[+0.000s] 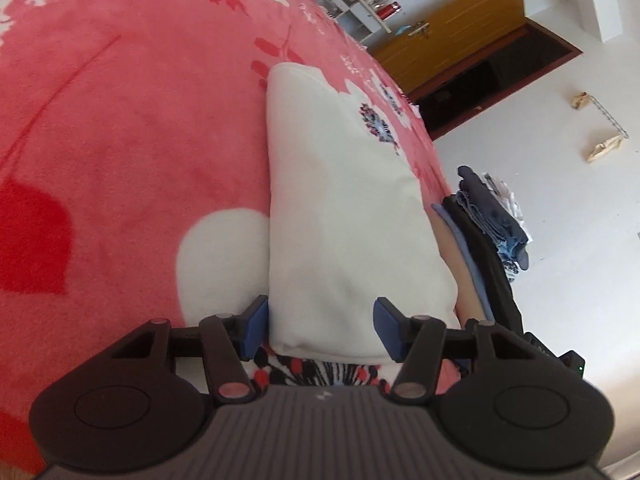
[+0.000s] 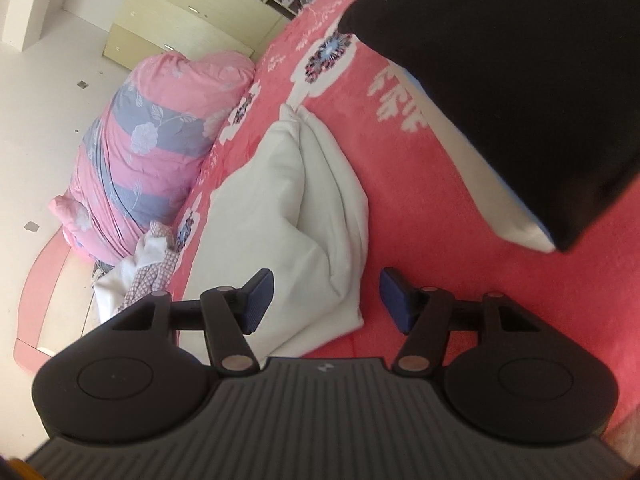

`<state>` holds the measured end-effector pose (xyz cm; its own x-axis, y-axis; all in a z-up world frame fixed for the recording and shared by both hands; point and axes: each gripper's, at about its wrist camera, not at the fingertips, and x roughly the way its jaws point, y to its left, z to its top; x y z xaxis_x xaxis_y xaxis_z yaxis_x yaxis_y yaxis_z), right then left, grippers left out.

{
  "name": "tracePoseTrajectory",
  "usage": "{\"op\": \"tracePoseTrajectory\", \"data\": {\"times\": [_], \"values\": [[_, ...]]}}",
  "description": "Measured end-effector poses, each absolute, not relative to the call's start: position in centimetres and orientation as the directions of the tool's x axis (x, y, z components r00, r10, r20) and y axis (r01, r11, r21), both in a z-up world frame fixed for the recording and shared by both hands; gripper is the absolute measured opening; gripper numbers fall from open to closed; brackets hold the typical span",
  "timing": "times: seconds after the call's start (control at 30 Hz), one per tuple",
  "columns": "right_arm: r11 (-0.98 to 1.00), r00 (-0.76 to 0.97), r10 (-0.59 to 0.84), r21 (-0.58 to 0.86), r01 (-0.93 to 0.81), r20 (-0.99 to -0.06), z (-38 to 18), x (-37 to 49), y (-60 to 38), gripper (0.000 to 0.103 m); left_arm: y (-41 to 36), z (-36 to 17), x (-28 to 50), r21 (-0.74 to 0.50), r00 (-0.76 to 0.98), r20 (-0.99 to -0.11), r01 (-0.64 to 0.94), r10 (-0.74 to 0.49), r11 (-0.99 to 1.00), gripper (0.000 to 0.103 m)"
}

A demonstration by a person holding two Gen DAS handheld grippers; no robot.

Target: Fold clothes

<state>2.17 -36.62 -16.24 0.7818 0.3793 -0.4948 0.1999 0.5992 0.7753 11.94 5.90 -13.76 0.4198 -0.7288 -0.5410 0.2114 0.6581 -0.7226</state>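
A folded white garment (image 1: 340, 200) lies lengthwise on the pink flowered blanket (image 1: 120, 140). In the left wrist view my left gripper (image 1: 322, 326) straddles its near end: the left pad meets the cloth's edge, the right pad sits over the cloth, and the jaws stand apart without pinching it. The right wrist view shows the same white garment (image 2: 288, 208) with soft creases. Its near corner lies between the fingers of my right gripper (image 2: 326, 300), closer to the left pad. That gripper is open, and its right pad is clear of the cloth.
A stack of folded clothes with a black piece on top (image 2: 520, 80) lies close on the blanket (image 2: 440, 240). A pink and grey duvet bundle (image 2: 160, 140) and loose checked cloth (image 2: 154, 276) sit at the bed's edge. Dark and denim clothes (image 1: 492, 216) are heaped beyond the stack.
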Motion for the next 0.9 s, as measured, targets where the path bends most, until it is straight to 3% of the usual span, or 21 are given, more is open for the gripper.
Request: {"op": "tracePoseTrajectory", "data": {"times": [0.3, 0.37, 0.4, 0.43, 0.7, 0.8, 0.9], "values": [[0.523, 0.771, 0.432, 0.827, 0.207, -0.467, -17.4, 5.2, -35.7, 0.054, 6.7, -15.7, 13.3, -0.792, 0.43, -0.497, 0.131, -0.754, 0.596, 0.031], [0.533, 0.769, 0.435, 0.822, 0.199, -0.468, -17.2, 5.5, -35.1, 0.036, 6.7, -15.6, 13.2, -0.795, 0.438, -0.492, 0.126, -0.753, 0.593, 0.024], [0.522, 0.772, 0.441, 0.831, 0.194, -0.457, -17.3, 5.4, -35.0, 0.022, 6.9, -15.5, 13.1, -0.801, 0.441, -0.485, 0.122, -0.755, 0.586, 0.021], [0.51, 0.776, 0.446, 0.839, 0.189, -0.446, -17.4, 5.3, -34.9, 0.021, 7.0, -15.4, 13.0, -0.81, 0.442, -0.475, 0.119, -0.761, 0.575, 0.019], [0.52, 0.809, 0.475, 0.852, 0.059, -0.346, -13.8, 1.9, -34.2, 0.017, 9.2, -12.4, 9.7, -0.847, 0.427, -0.401, 0.165, -0.81, 0.506, 0.017], [0.522, 0.802, 0.491, 0.852, 0.042, -0.341, -13.8, -1.8, -34.0, 0.017, 9.5, -12.3, 6.9, -0.81, 0.398, -0.445, 0.203, -0.802, 0.551, 0.017], [0.565, 0.772, 0.48, 0.82, 0.091, -0.416, -15.7, -4.0, -33.6, 0.023, 8.7, -13.9, 5.6, -0.706, 0.382, -0.571, 0.223, -0.726, 0.673, 0.025]]}}
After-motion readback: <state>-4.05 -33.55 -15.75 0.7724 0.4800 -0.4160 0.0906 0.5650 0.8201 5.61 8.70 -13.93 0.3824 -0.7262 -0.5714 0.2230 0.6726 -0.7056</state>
